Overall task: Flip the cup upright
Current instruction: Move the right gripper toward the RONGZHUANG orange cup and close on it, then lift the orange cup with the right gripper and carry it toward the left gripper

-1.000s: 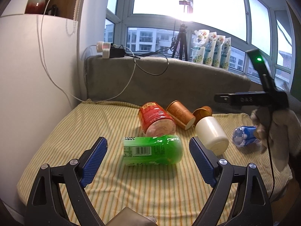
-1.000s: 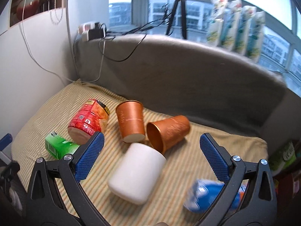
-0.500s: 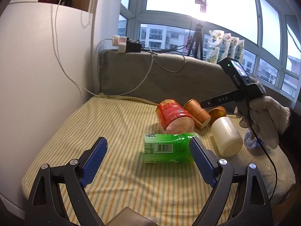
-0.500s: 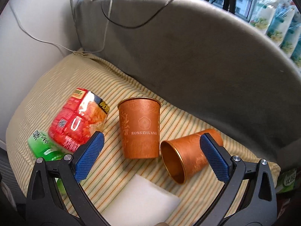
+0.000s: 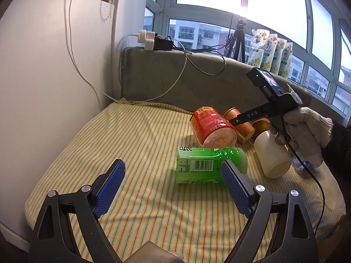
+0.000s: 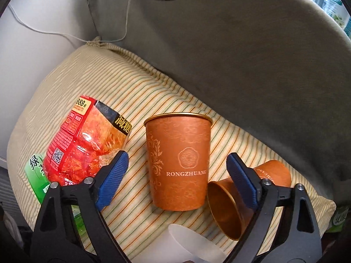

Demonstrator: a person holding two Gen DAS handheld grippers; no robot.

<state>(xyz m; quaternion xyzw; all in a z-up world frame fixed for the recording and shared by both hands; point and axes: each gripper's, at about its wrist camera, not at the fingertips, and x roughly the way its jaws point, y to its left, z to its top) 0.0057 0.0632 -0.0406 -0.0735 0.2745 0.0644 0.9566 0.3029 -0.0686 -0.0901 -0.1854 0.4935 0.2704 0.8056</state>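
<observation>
An orange cup [image 6: 178, 164] marked RONGZHUANG lies on its side on the striped cushion [image 6: 140, 83], its mouth toward the backrest. My right gripper [image 6: 175, 175] is open just above it, one finger on each side. A second orange cup [image 6: 241, 199] lies on its side to its right, mouth toward the camera. A white cup [image 5: 272, 155] lies on its side near the cushion's front. In the left wrist view the right gripper's body [image 5: 263, 107] hovers over the orange cups [image 5: 239, 125]. My left gripper [image 5: 173, 188] is open and empty above the cushion's front.
A red-labelled jar [image 5: 210, 127] and a green bottle [image 5: 208, 164] lie on their sides left of the cups. A grey backrest [image 5: 197, 83] runs behind, a white wall [image 5: 43, 87] stands at the left. Cables and a power strip [image 5: 153, 41] sit on the backrest.
My right gripper has moved forward and down over the RONGZHUANG cup, which now lies between its open fingers. My left gripper has drawn back and to the left.
</observation>
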